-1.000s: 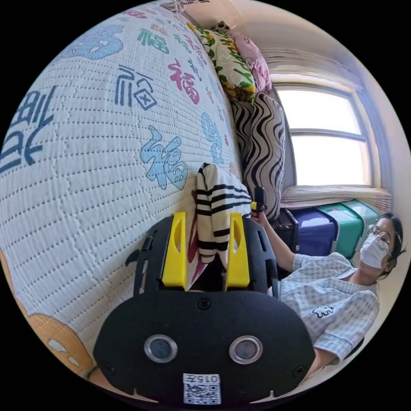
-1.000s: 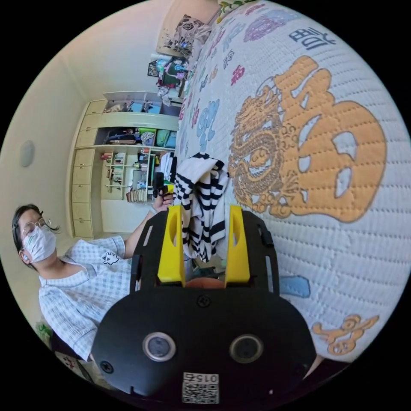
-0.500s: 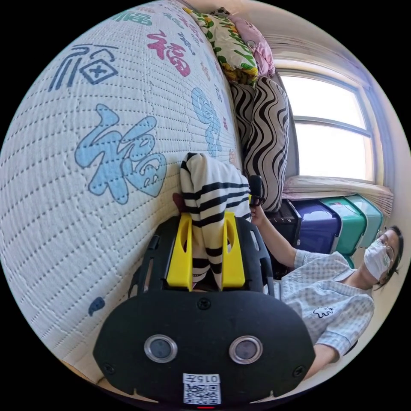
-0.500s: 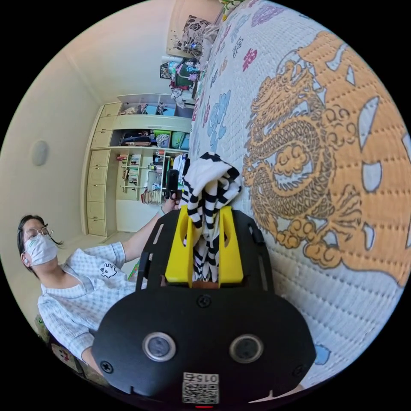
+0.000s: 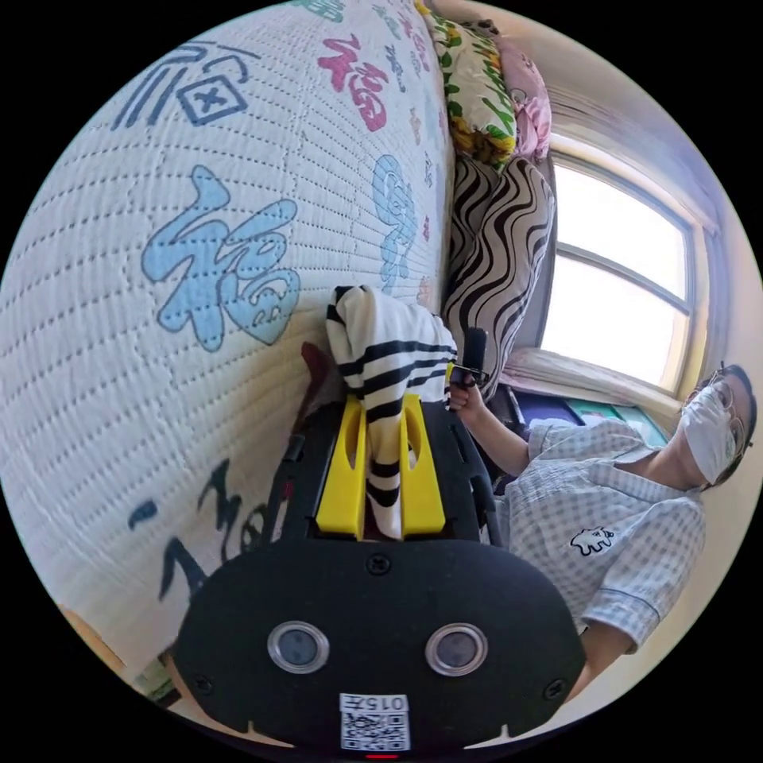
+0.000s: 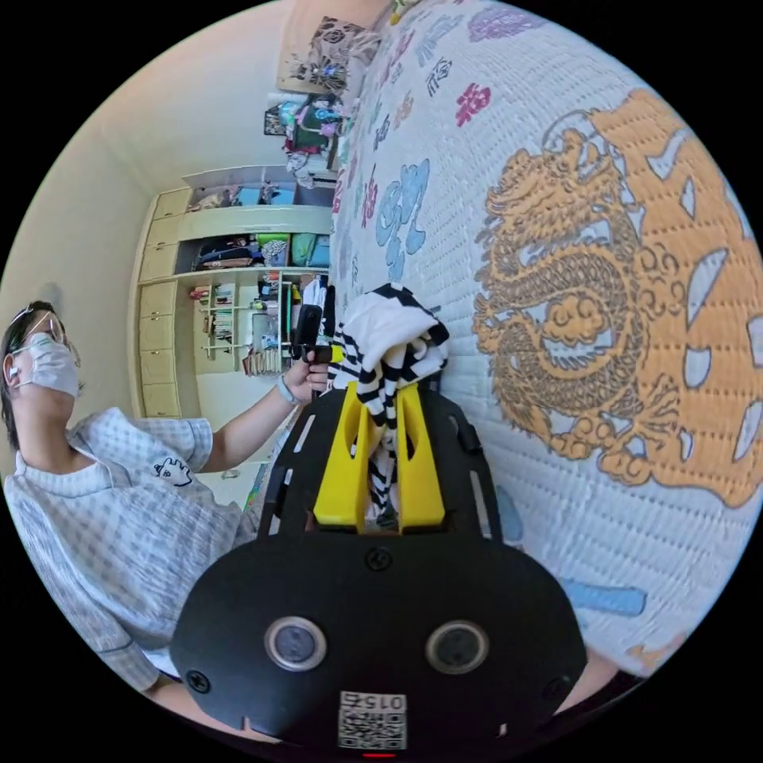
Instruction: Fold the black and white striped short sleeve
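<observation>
Left gripper view: you have the striped short sleeve point(image 5: 389, 358) pinched, bunched against the bed quilt point(image 5: 159, 238).
Your left tool point(image 5: 381, 469) and right tool point(image 6: 380, 465) each clamp a gathered handful; no flat fold shows, so most folding looks left.

A white quilted bedspread point(image 5: 119, 199) printed with coloured characters and an orange dragon point(image 6: 604, 318) covers the bed. Pillows point(image 5: 497, 238) are stacked beside a bright window point(image 5: 628, 278). A person in a checked shirt point(image 5: 604, 524) stands near open shelves point(image 6: 238, 310).
</observation>
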Tool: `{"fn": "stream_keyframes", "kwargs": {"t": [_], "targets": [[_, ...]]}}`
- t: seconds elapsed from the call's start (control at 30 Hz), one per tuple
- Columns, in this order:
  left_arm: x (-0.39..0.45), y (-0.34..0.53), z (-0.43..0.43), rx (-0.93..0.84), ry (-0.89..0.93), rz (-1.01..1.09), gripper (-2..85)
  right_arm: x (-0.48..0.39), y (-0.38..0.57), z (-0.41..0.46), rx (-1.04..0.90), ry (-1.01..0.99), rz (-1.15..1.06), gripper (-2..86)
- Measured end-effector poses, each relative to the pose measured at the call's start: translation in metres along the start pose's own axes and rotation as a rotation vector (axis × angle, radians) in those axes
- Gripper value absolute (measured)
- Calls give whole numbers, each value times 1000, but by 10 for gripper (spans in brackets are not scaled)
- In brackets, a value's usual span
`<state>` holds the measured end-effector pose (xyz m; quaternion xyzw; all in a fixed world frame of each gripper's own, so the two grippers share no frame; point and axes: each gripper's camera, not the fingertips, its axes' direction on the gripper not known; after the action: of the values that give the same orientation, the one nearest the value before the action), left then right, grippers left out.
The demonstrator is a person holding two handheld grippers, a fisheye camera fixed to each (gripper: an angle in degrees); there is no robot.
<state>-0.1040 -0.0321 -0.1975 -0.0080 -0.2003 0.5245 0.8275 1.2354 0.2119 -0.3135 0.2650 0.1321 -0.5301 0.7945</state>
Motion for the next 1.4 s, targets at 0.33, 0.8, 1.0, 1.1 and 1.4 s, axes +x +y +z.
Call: {"fn": "stream_keyframes", "kwargs": {"t": [0.33, 0.8, 1.0, 1.1, 1.4], "targets": [[114, 84, -203, 171, -32, 11, 64, -114, -90, 137, -204, -33, -121, 62], [93, 147, -608, 276, -256, -12, 64, -213, -255, 526, -174, -162, -278, 61], [28, 109, -632, 203, -315, -135, 67, -195, -292, 601, -174, 55, -222, 61], [23, 112, -630, 211, -247, -76, 69, -178, -296, 604, -164, 31, -171, 58], [90, 283, -601, 634, -512, -127, 103, -164, -249, 570, -212, 211, -136, 86]]}}
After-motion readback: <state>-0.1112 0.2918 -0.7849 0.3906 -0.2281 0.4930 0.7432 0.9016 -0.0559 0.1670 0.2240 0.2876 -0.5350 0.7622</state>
